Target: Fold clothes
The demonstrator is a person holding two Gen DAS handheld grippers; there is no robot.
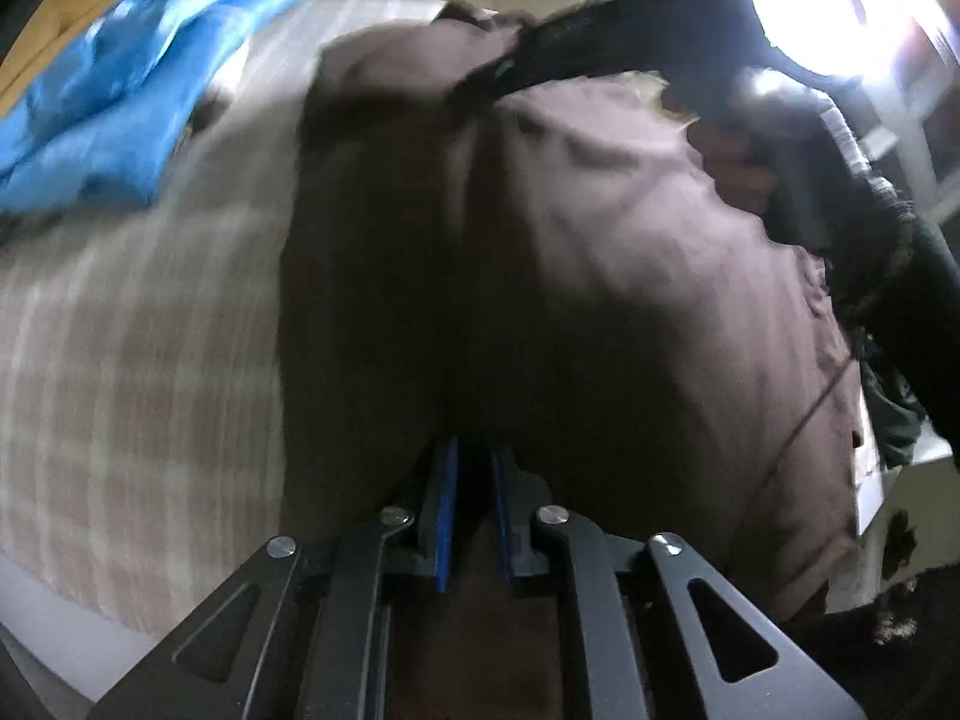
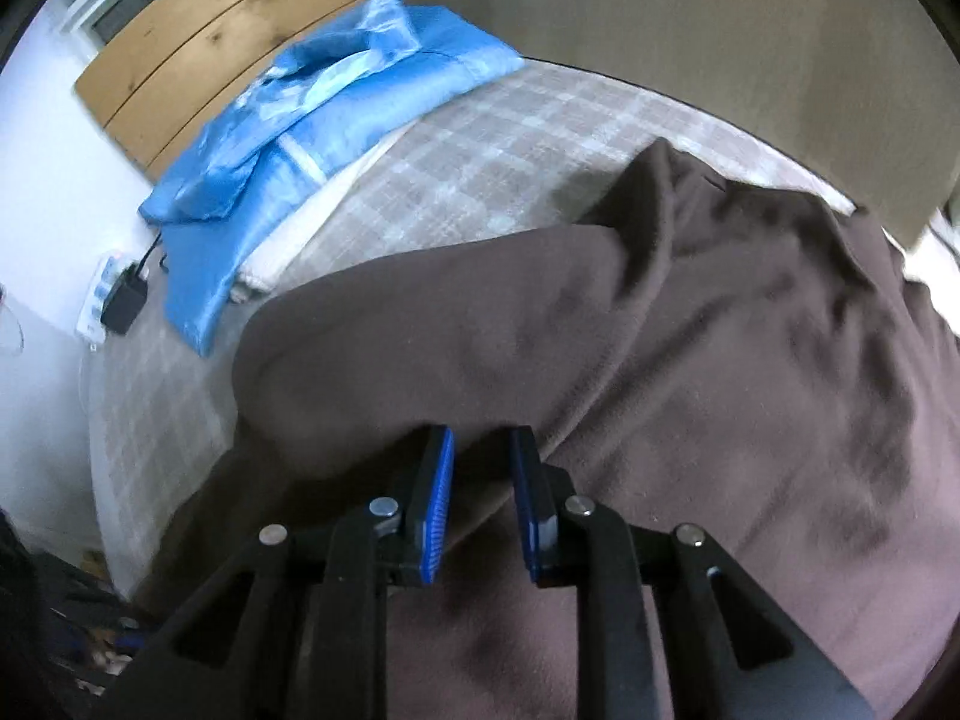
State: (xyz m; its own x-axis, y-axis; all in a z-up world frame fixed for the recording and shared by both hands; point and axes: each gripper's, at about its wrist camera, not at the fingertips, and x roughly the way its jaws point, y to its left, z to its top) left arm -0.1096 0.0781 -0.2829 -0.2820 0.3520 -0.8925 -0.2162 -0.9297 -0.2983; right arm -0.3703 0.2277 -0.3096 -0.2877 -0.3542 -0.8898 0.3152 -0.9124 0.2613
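Note:
A dark brown fleece garment [image 1: 540,276] lies spread on a bed with a beige checked cover [image 1: 138,348]. My left gripper [image 1: 474,450] is shut on a fold of that garment, the cloth pinched between its blue pads. In the right wrist view the same brown garment [image 2: 690,360] fills the lower right, with one part folded over itself. My right gripper [image 2: 483,444] is shut on the rolled edge of the garment, cloth bunched between its blue pads. At the upper right of the left wrist view, my right gripper's black frame [image 1: 678,18] and a hand [image 1: 744,168] hold the garment's far side.
A shiny blue garment [image 2: 336,138] lies crumpled at the head of the bed by a wooden headboard [image 2: 198,42]. A white power strip with a black plug [image 2: 117,300] hangs on the left wall. Bright window light [image 1: 840,18] glares at the upper right. Dark clothes [image 1: 894,420] hang past the bed's right edge.

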